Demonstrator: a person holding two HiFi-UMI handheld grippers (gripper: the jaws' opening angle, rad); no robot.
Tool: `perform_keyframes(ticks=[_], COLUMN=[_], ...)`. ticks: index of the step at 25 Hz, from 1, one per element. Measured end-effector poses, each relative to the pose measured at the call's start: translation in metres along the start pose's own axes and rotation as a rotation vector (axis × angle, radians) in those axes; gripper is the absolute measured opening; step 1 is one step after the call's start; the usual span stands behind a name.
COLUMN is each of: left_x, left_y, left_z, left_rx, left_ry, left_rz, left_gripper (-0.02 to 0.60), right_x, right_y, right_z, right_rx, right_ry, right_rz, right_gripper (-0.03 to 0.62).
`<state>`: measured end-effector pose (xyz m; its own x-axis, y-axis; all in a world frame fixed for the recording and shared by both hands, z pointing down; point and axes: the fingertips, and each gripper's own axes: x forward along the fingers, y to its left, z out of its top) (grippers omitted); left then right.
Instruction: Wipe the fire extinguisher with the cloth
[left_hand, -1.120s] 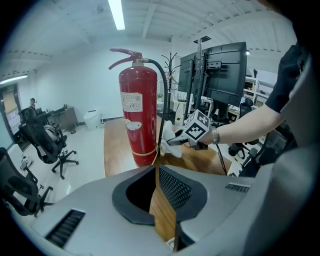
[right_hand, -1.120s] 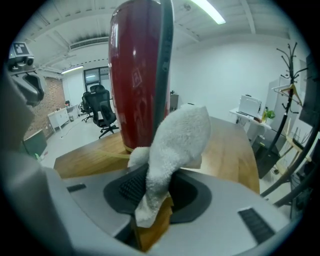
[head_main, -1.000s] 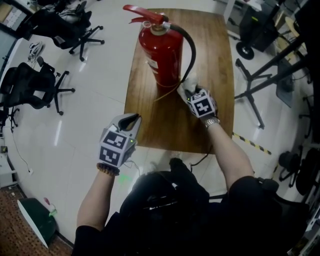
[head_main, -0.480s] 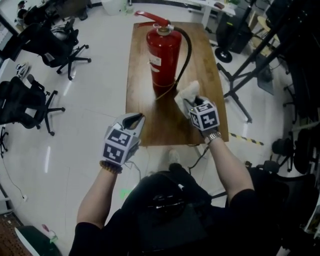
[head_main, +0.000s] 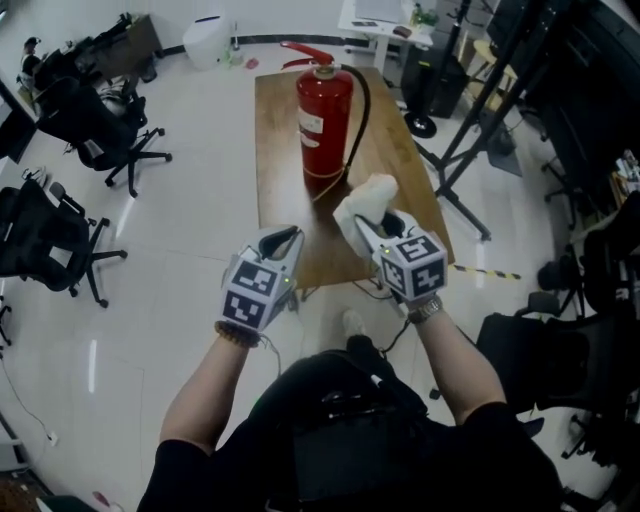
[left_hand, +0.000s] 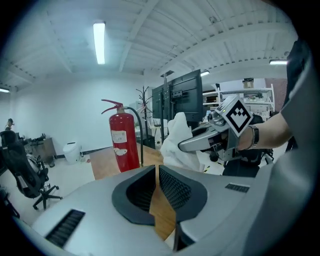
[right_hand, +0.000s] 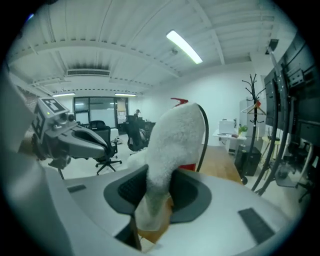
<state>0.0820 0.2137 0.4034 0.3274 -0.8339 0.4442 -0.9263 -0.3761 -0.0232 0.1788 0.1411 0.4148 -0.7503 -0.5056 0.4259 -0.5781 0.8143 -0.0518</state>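
Note:
A red fire extinguisher (head_main: 325, 118) with a black hose stands upright on the far half of a wooden table (head_main: 280, 190). My right gripper (head_main: 366, 226) is shut on a white cloth (head_main: 364, 200), which it holds up in the air above the table's near end, short of the extinguisher. In the right gripper view the cloth (right_hand: 175, 140) bulges up between the jaws and hides most of the extinguisher; only its hose (right_hand: 205, 135) shows. My left gripper (head_main: 283, 238) hangs shut and empty at the table's near left corner. From the left gripper view, the extinguisher (left_hand: 124, 142) stands ahead, apart from the cloth (left_hand: 175, 142).
Black office chairs (head_main: 55, 235) stand on the white floor to the left. A black stand with long legs (head_main: 470, 150) is right of the table. A white bin (head_main: 208, 40) sits at the far wall. A cable hangs off the table's near edge.
My right gripper has lifted the cloth off the table beside the extinguisher's base and drawn it back and up. The left gripper has risen a little, still shut.

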Motion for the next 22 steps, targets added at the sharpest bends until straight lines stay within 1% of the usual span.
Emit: perform_keyframes(ticks=[5, 10, 14, 22], left_x=[-0.02, -0.044, -0.053, -0.062], left_y=[-0.011, -0.017, -0.029, -0.051], left_z=[0.017, 0.032, 0.039, 0.036], left_rx=[0.034, 0.043, 0.049, 0.048], left_ry=[-0.092, -0.149, -0.163, -0.161], left_rz=[0.007, 0.025, 0.015, 0.007], left_gripper=[0.012, 0.011, 0.011, 0.011], right_x=[-0.041, -0.067, -0.078, -0.093], right_y=[0.039, 0.069, 0.081, 0.092], right_z=[0.024, 0.035, 0.031, 0.021], right_rx=[-0.033, -0.062, -0.065, -0.049], right_ry=[-0.078, -0.114, -0.118, -0.123], right_rz=[-0.03, -0.04, -0.037, -0.017], right_gripper=[0.143, 0.141, 0.141, 0.14])
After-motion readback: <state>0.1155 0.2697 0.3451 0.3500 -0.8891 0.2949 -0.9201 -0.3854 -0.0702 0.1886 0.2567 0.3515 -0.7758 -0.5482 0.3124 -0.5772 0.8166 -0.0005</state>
